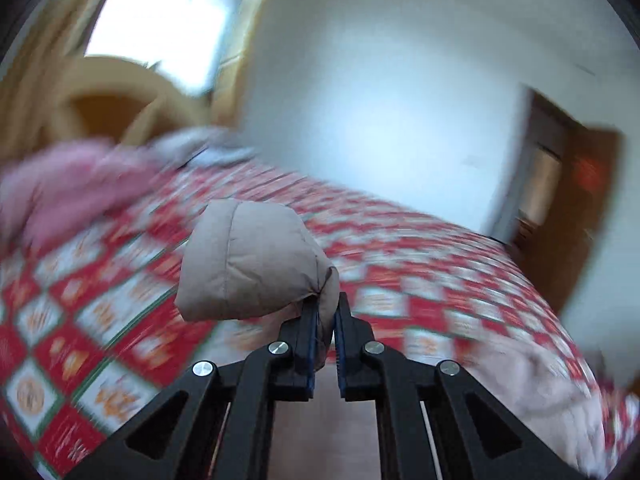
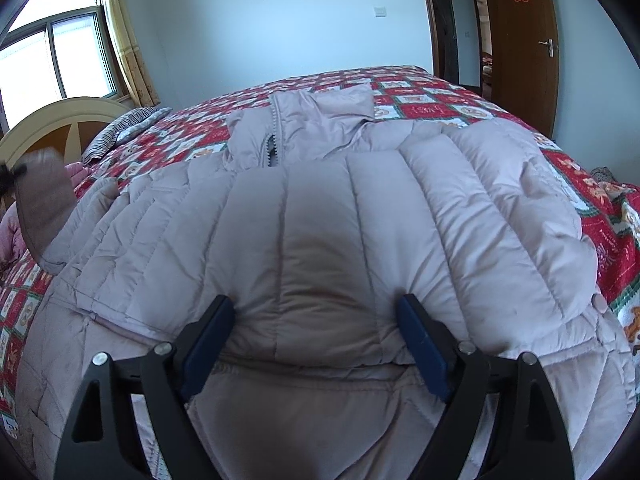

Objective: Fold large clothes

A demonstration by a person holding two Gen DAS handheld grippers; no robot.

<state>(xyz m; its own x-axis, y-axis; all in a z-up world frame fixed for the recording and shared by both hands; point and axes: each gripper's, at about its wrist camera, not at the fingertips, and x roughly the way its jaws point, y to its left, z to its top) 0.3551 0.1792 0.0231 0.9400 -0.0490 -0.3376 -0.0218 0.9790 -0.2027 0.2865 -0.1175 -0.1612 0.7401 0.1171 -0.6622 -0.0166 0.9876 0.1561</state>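
The left gripper has its jaws pinched almost together on a fold of the beige down jacket, at what looks like a sleeve end. That puffy, stitched piece is lifted clear of the quilt and bulges up and to the left of the blue pads. The gripper points slightly downward across the bed, and its view is tilted and smeared with motion blur. In the right wrist view the same raised sleeve shows as a blurred beige shape at the far left edge, above the jacket's left side.

The jacket lies spread over the red, white and green patchwork quilt, its collar and zipper toward the far side and its quilted panels filling the middle of the bed. A pink garment is bunched near the headboard, beside a striped pillow.

The right gripper is angled down onto the jacket's near part. Its jaws stand wide apart, with a broad padded panel swelling up between the blue pads, which rest against the fabric on either side; whether they squeeze it I cannot tell.

Further right, a brown door stands open.
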